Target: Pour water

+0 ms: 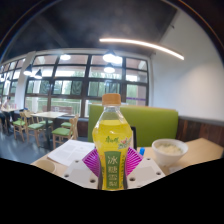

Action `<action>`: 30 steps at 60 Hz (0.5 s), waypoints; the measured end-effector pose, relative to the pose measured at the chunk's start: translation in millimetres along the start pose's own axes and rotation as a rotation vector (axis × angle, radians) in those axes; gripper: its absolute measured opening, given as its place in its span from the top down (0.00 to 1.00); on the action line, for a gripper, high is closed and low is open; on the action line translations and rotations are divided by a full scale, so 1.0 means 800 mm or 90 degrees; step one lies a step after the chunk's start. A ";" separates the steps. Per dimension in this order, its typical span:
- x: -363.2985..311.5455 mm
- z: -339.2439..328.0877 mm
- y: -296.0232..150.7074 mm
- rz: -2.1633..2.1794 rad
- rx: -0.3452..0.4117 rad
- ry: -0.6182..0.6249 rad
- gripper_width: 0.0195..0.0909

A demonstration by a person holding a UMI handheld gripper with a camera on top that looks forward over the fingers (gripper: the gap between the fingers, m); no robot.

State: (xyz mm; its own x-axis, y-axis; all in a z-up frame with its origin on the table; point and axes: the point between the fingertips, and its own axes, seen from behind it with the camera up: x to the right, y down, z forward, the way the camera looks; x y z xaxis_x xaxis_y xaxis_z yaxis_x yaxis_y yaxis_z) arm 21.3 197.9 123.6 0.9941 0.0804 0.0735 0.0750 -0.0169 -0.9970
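Gripper (113, 168) pinches yellow bottle (112, 140); white bowl (168, 150) sits near the table (200, 152) edge.

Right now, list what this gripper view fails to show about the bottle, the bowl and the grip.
- Bottle: its base is hidden behind the gripper fingers' pink pads, so the surface under it cannot be seen.
- Grip: the pads sit against both sides of the bottle, but how firmly they press cannot be judged.
- Bowl: its rim hides the inside; whether it holds anything is unclear.
- Bottle label: print too small to read.
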 end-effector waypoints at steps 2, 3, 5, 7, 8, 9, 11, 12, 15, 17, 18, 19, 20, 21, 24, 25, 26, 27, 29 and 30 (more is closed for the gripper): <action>0.004 0.002 0.019 0.017 -0.011 -0.013 0.89; -0.005 0.005 0.027 0.019 -0.010 -0.018 0.89; -0.015 0.031 0.053 0.037 -0.007 -0.028 0.89; -0.005 0.013 0.047 0.049 -0.009 -0.034 0.89; -0.007 0.012 0.051 0.055 -0.011 -0.038 0.89; -0.010 0.013 0.056 0.059 -0.014 -0.043 0.89; -0.015 0.014 0.066 0.067 -0.021 -0.052 0.89; -0.017 0.014 0.070 0.071 -0.022 -0.055 0.88; -0.017 0.018 0.067 0.062 -0.010 -0.062 0.88; -0.014 0.016 0.068 0.055 -0.010 -0.058 0.87; -0.013 0.015 0.067 0.057 -0.010 -0.057 0.85; -0.011 0.014 0.066 0.060 -0.007 -0.056 0.85; -0.010 0.012 0.065 0.061 -0.006 -0.055 0.85; -0.009 0.011 0.065 0.061 -0.005 -0.055 0.85; -0.019 0.014 0.062 0.062 -0.002 -0.052 0.79; -0.017 0.014 0.061 0.062 -0.002 -0.051 0.75; -0.016 0.013 0.061 0.062 -0.005 -0.051 0.68; -0.015 0.013 0.060 0.062 -0.008 -0.051 0.66; -0.011 0.011 0.061 0.059 -0.020 -0.049 0.59; -0.002 0.008 0.061 0.055 -0.032 -0.046 0.55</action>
State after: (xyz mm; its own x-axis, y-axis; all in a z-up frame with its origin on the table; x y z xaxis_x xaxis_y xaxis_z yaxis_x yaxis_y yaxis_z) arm 22.6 203.2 74.6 0.9889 0.1474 -0.0170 -0.0056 -0.0772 -0.9970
